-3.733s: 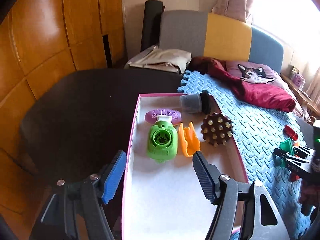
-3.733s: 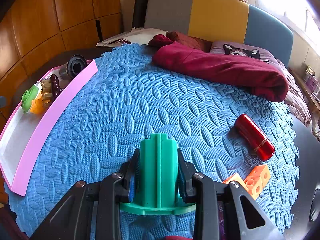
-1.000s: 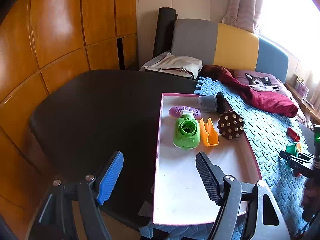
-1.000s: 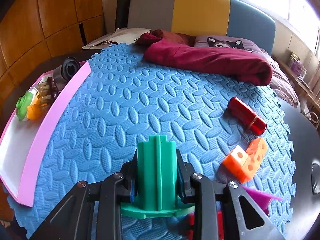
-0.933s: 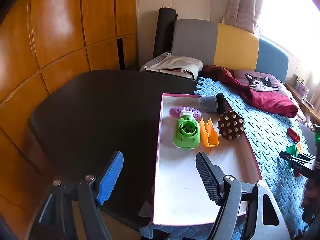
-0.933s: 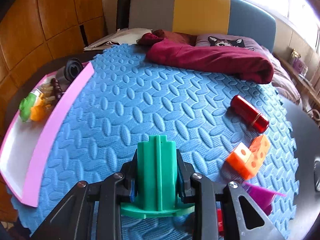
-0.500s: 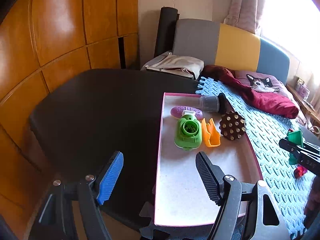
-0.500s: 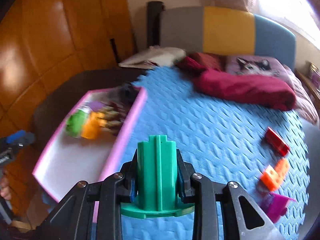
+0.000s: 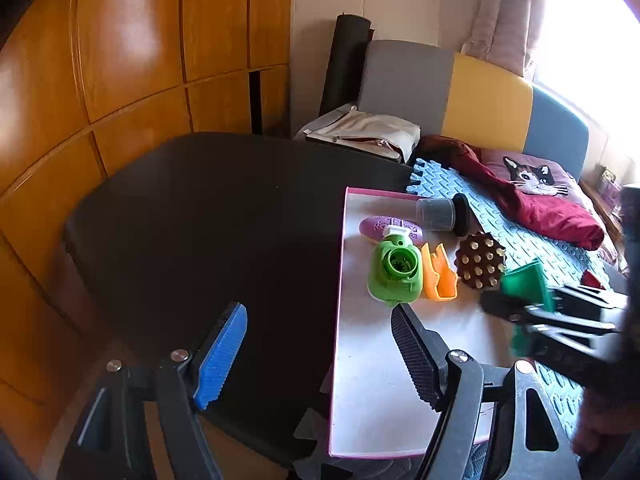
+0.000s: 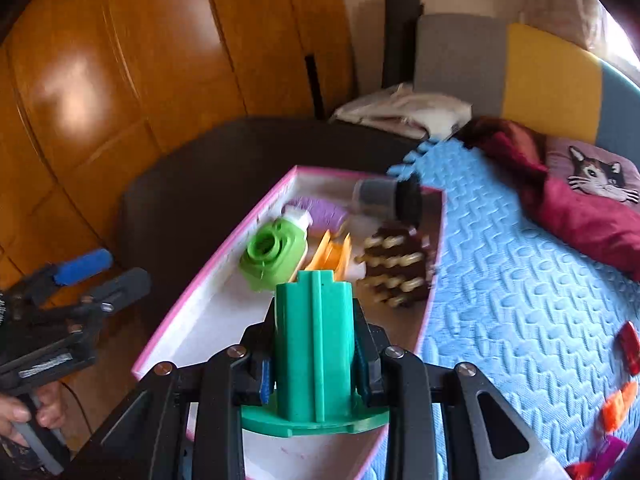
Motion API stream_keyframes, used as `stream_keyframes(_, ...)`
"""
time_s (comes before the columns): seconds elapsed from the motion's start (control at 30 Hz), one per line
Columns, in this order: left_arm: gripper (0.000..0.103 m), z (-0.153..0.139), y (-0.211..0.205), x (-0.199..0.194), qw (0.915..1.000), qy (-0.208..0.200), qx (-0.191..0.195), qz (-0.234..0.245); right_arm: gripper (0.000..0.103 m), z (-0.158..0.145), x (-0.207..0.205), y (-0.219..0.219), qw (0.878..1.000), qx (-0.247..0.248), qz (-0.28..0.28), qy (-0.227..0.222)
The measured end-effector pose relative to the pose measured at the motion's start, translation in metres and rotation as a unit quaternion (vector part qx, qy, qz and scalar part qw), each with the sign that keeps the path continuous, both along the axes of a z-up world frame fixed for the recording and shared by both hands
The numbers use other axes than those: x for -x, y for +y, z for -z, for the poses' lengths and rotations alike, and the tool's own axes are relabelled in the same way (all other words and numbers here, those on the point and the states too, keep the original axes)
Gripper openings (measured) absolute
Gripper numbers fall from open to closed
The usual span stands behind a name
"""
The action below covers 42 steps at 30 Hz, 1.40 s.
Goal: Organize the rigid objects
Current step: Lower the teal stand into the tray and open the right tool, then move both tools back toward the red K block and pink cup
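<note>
The right tool [image 10: 316,364] clamps a green plastic piece [image 10: 314,344] by its ribbed column, flange toward the camera, above the bare near end of the pink-rimmed tray [image 10: 208,280], apparently bound for a spot beside the lime-green gadget [image 10: 276,254], orange clip [image 10: 332,256] and studded brown ball [image 10: 396,276]. The left tool [image 9: 316,356] hangs wide and empty over the tray's edge on the dark bench [image 9: 220,220], clear of the drop.

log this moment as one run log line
right hand-held gripper: shut on green part, over pink tray | left hand-held gripper: open, empty
</note>
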<state>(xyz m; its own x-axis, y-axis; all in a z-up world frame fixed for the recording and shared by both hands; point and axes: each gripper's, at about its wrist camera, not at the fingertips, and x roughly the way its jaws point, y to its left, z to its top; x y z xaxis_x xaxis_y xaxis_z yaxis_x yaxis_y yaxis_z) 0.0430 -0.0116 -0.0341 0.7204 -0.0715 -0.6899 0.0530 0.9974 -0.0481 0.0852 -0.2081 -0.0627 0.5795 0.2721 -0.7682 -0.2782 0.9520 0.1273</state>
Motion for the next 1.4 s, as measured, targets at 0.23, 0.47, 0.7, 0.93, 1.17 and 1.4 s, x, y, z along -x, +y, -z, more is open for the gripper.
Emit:
stream_keyframes(0.23, 0.075, 0.002, 0.001, -0.001, 1.0000, 0.003, -0.001, 0.001, 0.035, 0.034, -0.020, 0.004, 0.997, 0.063, 0.015, 0.035)
stream_keyframes(0.47, 0.076, 0.000, -0.001, 0.000, 1.0000, 0.000, -0.003, 0.002, 0.045, 0.033, -0.014, -0.001, 0.998, 0.058, 0.021, 0.027)
stream_keyframes(0.7, 0.076, -0.003, -0.005, 0.003, 1.0000, -0.003, -0.008, 0.005, 0.046, 0.021, -0.004, -0.007, 0.999, 0.029, 0.035, 0.003)
stream_keyframes(0.93, 0.076, -0.008, -0.008, 0.008, 0.9998, -0.011, -0.012, 0.012, 0.046, 0.003, 0.012, -0.020, 0.998, 0.019, 0.056, -0.030)
stream_keyframes(1.17, 0.076, -0.012, -0.014, 0.011, 0.9995, -0.017, -0.016, 0.021, 0.046, -0.017, 0.034, -0.050, 0.994, 0.024, 0.084, -0.061)
stream_keyframes(1.4, 0.076, -0.017, -0.027, 0.014, 0.9987, -0.023, -0.025, 0.037, 0.046, -0.031, 0.057, -0.100, 0.987, 0.047, 0.133, -0.079)
